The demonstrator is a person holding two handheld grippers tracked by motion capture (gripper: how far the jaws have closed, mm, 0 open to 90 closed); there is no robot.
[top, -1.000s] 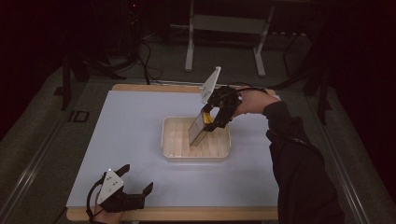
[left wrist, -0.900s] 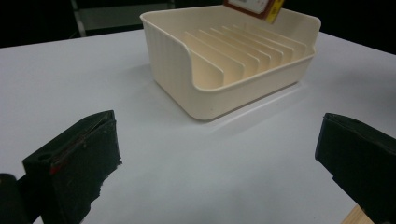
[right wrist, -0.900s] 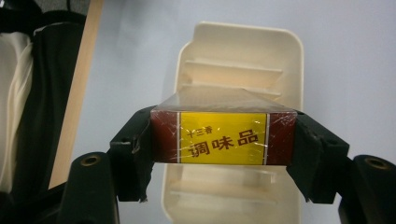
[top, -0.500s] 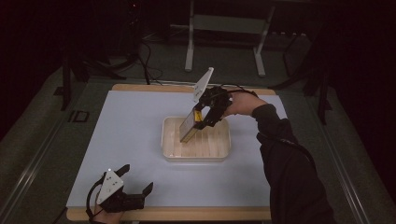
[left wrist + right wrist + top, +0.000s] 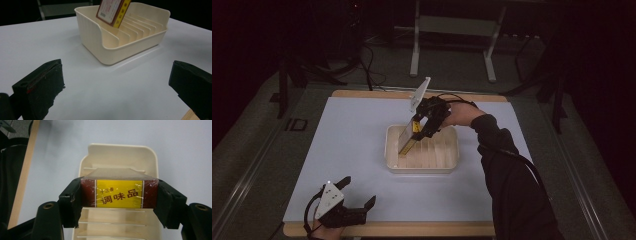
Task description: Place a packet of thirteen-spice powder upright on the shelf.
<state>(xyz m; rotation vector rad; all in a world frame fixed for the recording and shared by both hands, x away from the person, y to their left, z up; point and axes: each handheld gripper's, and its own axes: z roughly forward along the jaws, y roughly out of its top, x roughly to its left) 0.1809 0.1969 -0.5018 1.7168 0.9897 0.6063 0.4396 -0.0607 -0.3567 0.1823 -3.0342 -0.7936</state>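
Observation:
A cream slotted rack stands at the middle of the white mat. My right gripper is shut on a flat box with a yellow and dark red label. The box is tilted, and its lower end dips into the left part of the rack. The pads press on its two narrow sides. My left gripper rests open at the mat's near left corner, with nothing between its jaws, pointing towards the rack.
The white mat lies on a wooden table whose edge shows at the front. Dark floor, cables and a metal stand lie beyond the table. A sleeved arm reaches in from the lower right.
My right gripper has carried the box leftward and down, so its lower end now sits deeper in the rack's left part. The left gripper has stayed in place.

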